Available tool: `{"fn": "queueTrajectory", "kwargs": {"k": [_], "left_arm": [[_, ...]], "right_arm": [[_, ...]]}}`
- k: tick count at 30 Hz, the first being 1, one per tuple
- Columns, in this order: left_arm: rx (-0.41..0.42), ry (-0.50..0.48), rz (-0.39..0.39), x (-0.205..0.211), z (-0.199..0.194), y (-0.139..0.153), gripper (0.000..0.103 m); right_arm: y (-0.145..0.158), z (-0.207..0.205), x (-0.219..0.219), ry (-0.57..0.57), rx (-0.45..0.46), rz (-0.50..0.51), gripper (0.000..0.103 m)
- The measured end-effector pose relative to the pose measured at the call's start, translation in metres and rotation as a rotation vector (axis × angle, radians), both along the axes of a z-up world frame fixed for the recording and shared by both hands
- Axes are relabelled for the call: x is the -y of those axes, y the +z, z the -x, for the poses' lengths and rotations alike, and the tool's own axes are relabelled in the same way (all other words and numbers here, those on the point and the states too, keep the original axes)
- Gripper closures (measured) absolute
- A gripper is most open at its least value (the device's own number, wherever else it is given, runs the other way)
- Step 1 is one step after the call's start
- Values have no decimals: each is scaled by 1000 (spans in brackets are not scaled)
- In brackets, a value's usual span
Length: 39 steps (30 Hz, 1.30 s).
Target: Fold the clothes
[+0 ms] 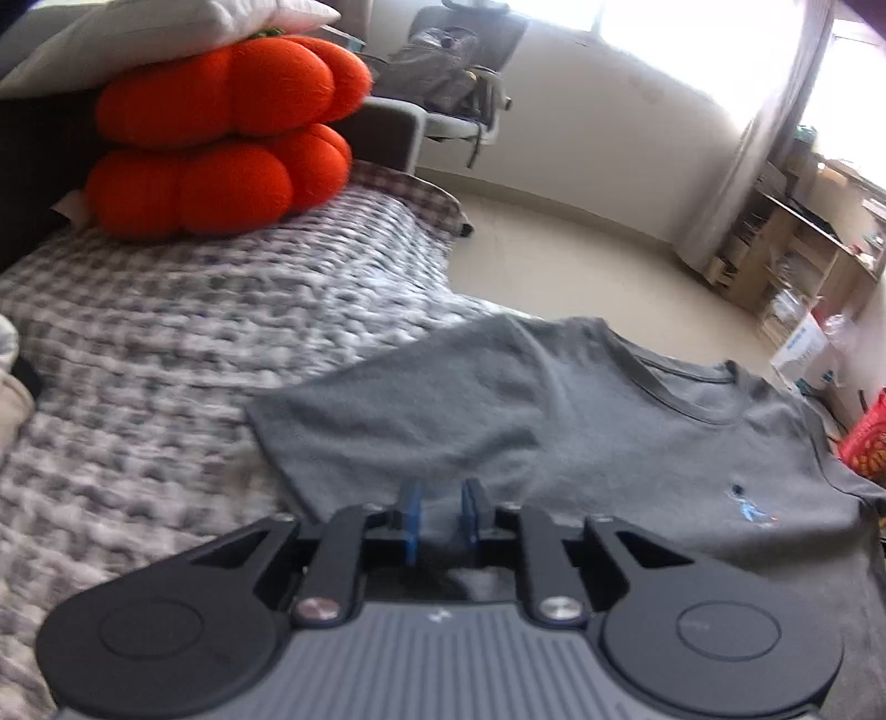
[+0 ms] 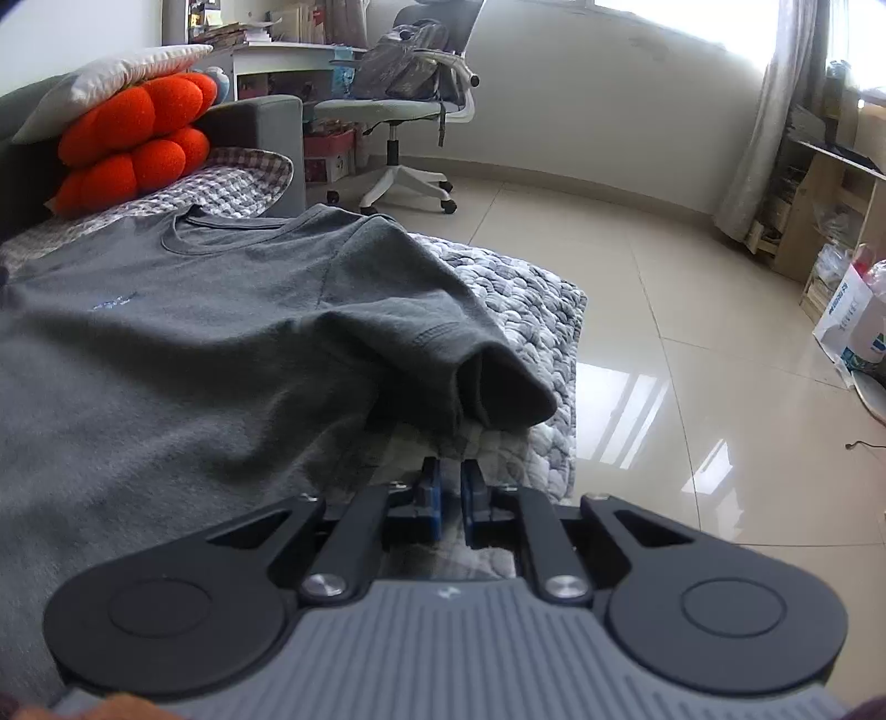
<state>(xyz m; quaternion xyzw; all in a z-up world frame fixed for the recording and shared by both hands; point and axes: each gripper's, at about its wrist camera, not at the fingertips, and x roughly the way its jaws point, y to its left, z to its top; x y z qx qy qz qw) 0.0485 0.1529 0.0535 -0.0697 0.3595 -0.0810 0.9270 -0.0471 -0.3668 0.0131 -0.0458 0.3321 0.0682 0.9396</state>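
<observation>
Grey T-shirt (image 1: pixel 554 421) lies spread front-up on a checked, quilted bed cover (image 1: pixel 166 343), neckline toward the far side, a small blue print on its chest. In the left wrist view it fills the lower right of the frame, and its near sleeve edge runs down to the left claw (image 1: pixel 441 512) at the bottom centre. That claw's blue pads (image 1: pixel 412 515) stand a narrow gap apart with grey shirt fabric showing between and behind them; whether the pads actually press on the cloth I cannot tell, as the picture is blurred there.

In the right wrist view the shirt covers the left half of the frame, and its other sleeve (image 2: pixel 487 376) hangs open-ended just above and slightly right of the right claw (image 2: pixel 449 498), near the bed's edge. This claw's pads are also only slightly parted, and what shows between them is bed cover, not shirt; it holds nothing. The sleeve's cuff sits close ahead of the tips without touching them.

Two orange pumpkin-shaped cushions (image 1: pixel 221 144) are stacked under a white pillow (image 1: pixel 166 33) at the upper left of both views. An office chair (image 2: pixel 410 111) stands on the pale tiled floor (image 2: pixel 664 310) beyond the bed, upper centre, with wooden shelves (image 2: pixel 819 194) at the right edge.
</observation>
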Motion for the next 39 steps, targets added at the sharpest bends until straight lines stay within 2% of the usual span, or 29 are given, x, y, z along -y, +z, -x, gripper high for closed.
{"fn": "queueTrajectory", "kwargs": {"k": [4, 5, 6, 7, 8, 9, 11, 13, 14, 17, 19, 20, 21, 23, 25, 26, 27, 29, 31, 33, 35, 37, 39], "left_arm": [[-1, -4, -34, -3, 5, -2, 81], [-6, -3, -41, -3, 6, -4, 74], [-2, 2, -38, -4, 7, -3, 67], [1, 7, -34, -5, 9, -3, 65], [-2, 21, -3, -9, 10, -1, 62], [-6, 36, 29, -14, 12, 0, 59], [-51, 109, 139, -28, 18, -1, 56], [-79, 126, 259, -39, 27, -5, 55], [-80, 127, 284, -41, 30, -6, 53], [-72, 127, 239, -30, 27, -7, 51], [-81, 103, 220, -19, 18, -11, 53], [-82, 93, 215, -15, 12, -14, 58], [-83, 82, 211, -12, 7, -16, 77], [-97, 98, 188, -8, -4, -23, 94], [-53, 118, 148, -6, -5, -25, 96], [-32, 125, 124, -4, -3, -24, 96], [-12, 127, 107, -3, 0, -22, 97], [28, 135, 75, -3, 6, -16, 97], [65, 115, 70, -5, 14, -10, 97], [77, 94, 14, -1, 16, -14, 97], [45, 81, -27, 4, 13, -25, 97], [51, 65, -67, 9, 14, -29, 96], [46, 63, -69, 8, 13, -25, 92]], "right_arm": [[4, 4, 0, -21, 9, -27, 88], [5, 5, 1, -29, 14, -55, 83], [7, 6, 2, -36, 19, -84, 72], [8, 7, 5, -43, 27, -119, 66], [10, 8, 7, -52, 35, -153, 55], [11, 9, 11, -67, 42, -186, 52], [12, 9, 19, -98, 48, -255, 52], [13, 8, 27, -133, 43, -325, 52], [12, 7, 31, -150, 39, -363, 52], [11, 3, 36, -173, 35, -445, 52], [10, 0, 33, -173, 37, -452, 52], [9, -2, 30, -172, 38, -452, 52], [9, -4, 28, -172, 40, -448, 52], [9, -7, 24, -165, 44, -437, 52], [10, -9, 19, -139, 52, -416, 62], [10, -11, 14, -123, 55, -371, 81], [11, -13, 8, -109, 55, -324, 88], [14, -14, 1, -96, 60, -255, 96], [23, -6, -3, -82, 116, -246, 96], [31, 1, -3, -84, 154, -270, 97], [20, -4, 0, -124, 102, -229, 97], [4, -11, 4, -165, 37, -175, 98], [-3, -8, 19, -183, 21, -201, 98]]}}
